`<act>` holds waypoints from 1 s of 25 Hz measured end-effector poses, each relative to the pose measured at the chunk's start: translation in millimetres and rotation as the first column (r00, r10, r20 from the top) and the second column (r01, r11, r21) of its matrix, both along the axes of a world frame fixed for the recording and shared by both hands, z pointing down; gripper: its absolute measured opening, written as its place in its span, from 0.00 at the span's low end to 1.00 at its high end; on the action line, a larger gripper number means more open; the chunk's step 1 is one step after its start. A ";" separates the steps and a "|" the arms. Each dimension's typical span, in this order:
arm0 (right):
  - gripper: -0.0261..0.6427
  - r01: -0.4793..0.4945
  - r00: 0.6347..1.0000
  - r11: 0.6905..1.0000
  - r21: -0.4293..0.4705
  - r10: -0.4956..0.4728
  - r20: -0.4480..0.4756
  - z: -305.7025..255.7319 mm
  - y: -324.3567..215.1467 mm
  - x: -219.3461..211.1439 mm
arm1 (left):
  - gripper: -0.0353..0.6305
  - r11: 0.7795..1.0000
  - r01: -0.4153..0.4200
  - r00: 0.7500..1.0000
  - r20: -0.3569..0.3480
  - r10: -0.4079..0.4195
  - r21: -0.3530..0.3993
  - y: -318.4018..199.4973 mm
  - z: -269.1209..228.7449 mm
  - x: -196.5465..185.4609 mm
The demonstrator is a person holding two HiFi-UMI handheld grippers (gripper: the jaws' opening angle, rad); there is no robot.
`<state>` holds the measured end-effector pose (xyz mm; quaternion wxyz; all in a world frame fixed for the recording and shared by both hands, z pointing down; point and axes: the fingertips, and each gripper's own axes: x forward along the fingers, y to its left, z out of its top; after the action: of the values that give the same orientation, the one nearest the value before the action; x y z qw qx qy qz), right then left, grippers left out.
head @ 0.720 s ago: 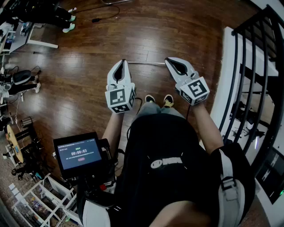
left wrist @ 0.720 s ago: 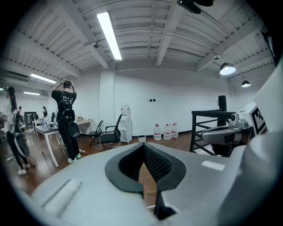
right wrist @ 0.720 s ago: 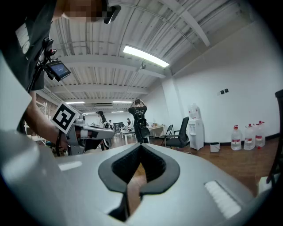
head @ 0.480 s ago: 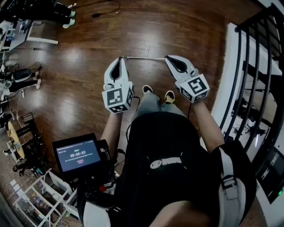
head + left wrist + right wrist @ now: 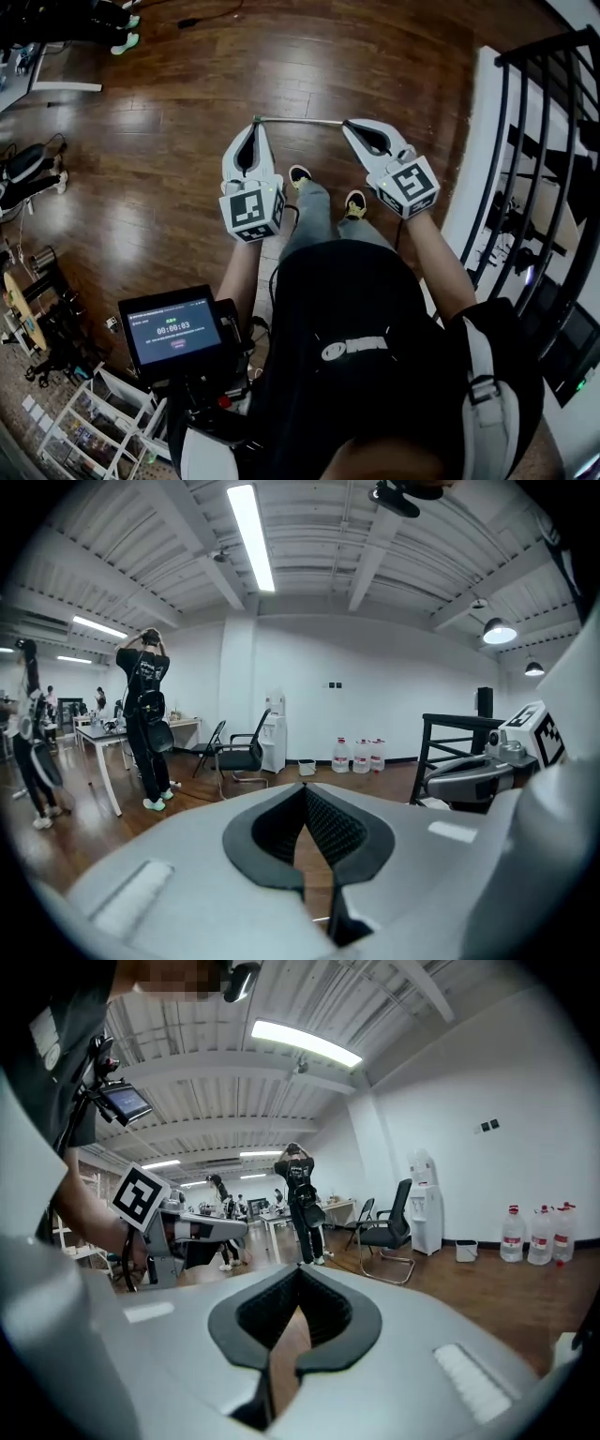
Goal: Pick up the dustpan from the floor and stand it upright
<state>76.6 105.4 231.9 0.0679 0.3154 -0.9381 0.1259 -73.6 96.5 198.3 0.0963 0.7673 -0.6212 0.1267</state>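
Note:
A thin metal rod (image 5: 300, 120) lies across the wooden floor (image 5: 187, 159) just ahead of the person's shoes; no dustpan body shows in any view. My left gripper (image 5: 255, 127) is held out in front at waist height, jaws shut with nothing between them, and its own view shows the tips (image 5: 302, 787) meeting. My right gripper (image 5: 350, 126) is held level beside it, also shut and empty (image 5: 298, 1271). In the head view both tips sit over the rod's two ends, well above the floor.
A black railing (image 5: 525, 169) on a white base runs along the right. Ahead stand an office chair (image 5: 239, 754), water bottles (image 5: 361, 756) and a person (image 5: 145, 724) by tables. Shelves and gear crowd the left edge (image 5: 37, 309).
The person has stepped forward, left shoe leading. Both grippers stay shut and side by side, and the rod now lines up with their tips in the head view.

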 end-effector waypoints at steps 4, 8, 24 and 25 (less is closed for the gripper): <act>0.04 0.062 0.995 0.998 -0.025 -0.064 -0.080 -14.6 -11.1 -26.3 | 0.08 0.999 0.034 0.997 -0.063 -0.036 -0.034 -9.1 0.0 -31.3; 0.04 0.147 0.976 0.986 -0.083 -0.158 -0.149 28.4 -59.8 -92.0 | 0.08 0.993 0.058 0.995 -0.076 -0.066 -0.099 -55.7 52.9 -91.6; 0.11 0.325 0.477 0.726 -0.606 -0.680 -0.557 417.1 -97.4 -178.5 | 0.08 0.945 0.104 0.992 -0.034 -0.120 -0.309 -112.3 273.8 -172.8; 0.18 0.307 0.435 0.692 -0.653 -0.713 -0.550 445.4 -94.3 -171.5 | 0.08 0.941 0.118 0.990 -0.041 -0.138 -0.318 -109.1 286.1 -174.1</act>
<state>-94.9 11.1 677.3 0.5717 0.0005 -0.8032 0.1675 -247.7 -12.6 484.4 0.2451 0.7037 -0.6383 0.1933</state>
